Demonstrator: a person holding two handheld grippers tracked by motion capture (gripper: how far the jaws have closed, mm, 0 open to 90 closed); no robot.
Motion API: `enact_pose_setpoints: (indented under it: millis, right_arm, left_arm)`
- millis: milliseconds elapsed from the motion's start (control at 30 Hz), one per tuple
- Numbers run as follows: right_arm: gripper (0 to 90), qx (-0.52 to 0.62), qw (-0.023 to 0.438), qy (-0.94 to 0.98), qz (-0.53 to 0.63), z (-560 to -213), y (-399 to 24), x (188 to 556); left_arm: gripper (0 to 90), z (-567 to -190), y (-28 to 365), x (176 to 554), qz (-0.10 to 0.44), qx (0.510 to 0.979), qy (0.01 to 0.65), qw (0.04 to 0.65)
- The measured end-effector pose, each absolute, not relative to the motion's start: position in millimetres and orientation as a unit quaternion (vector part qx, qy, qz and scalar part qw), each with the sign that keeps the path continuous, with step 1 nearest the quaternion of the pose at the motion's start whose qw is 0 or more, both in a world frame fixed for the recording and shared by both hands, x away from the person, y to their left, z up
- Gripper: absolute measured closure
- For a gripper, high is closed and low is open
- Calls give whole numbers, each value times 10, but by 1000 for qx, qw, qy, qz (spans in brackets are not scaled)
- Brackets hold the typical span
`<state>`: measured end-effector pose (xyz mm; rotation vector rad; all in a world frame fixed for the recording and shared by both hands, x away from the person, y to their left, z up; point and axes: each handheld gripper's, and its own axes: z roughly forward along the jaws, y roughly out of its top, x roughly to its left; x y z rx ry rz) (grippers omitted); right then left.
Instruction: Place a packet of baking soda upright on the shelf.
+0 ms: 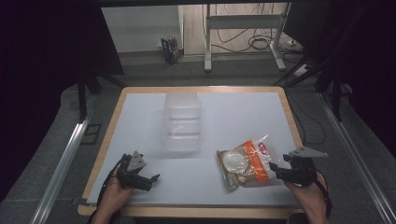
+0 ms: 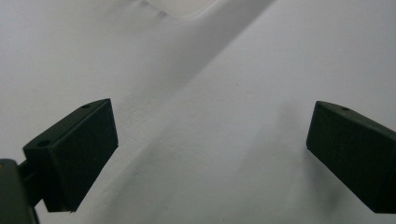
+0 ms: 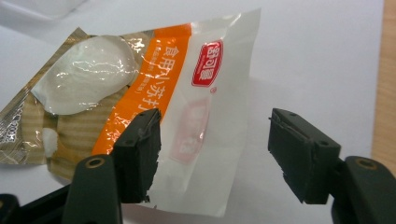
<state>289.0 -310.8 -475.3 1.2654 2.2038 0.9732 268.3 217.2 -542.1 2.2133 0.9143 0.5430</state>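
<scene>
A snack bag with an orange band, a clear window and a white sealed end lies flat on the white table at the front right. My right gripper sits just right of it, open. In the right gripper view the bag has its white end reaching between the jaws of the right gripper, and the pads do not press on it. My left gripper rests at the front left, open. In the left gripper view the left gripper has only bare table between its jaws.
A clear plastic lidded container stands in the middle of the table, its edge showing at the top of the left gripper view. The table has a wooden rim. Beyond it are a desk frame and floor cables.
</scene>
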Motion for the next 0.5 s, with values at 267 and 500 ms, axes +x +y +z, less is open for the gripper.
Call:
enact_pose_setpoints:
  millis: [267, 500]
  right_arm:
    - [314, 454, 167, 798, 360, -4882, -3090, 3012]
    - [322, 444, 135, 804, 372, -4948, -2986, 3068]
  left_arm:
    - [21, -5422, 2166, 2681, 208, 850, 350, 334]
    - [21, -5425, 2159, 2682, 208, 852, 349, 332]
